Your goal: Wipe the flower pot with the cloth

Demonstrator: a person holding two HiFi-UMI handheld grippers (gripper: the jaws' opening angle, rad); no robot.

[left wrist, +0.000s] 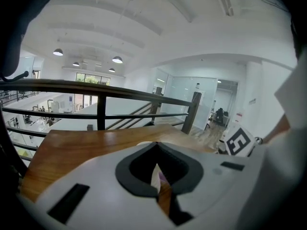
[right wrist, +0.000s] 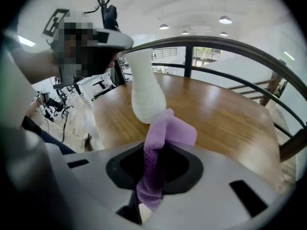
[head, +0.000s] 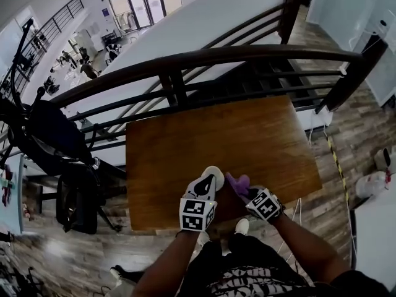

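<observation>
A small white flower pot [head: 213, 174] is held over the near edge of the wooden table [head: 185, 159], and my left gripper [head: 208, 182] is shut on it. In the right gripper view the pot [right wrist: 146, 92] hangs tilted, its narrow end towards the table. My right gripper [head: 248, 194] is shut on a purple cloth [head: 238, 182] just right of the pot. The cloth [right wrist: 165, 131] bunches up out of the right gripper [right wrist: 152, 186] and its top touches the pot's lower side. In the left gripper view, only a sliver of the pot [left wrist: 154, 178] shows between the jaws.
A dark curved railing [head: 185, 64] runs close behind the table, with a stairwell and a lower floor beyond. A black stand with dark gear [head: 43, 129] is at the left. The person's legs and white shoes [head: 241, 226] are at the table's near edge.
</observation>
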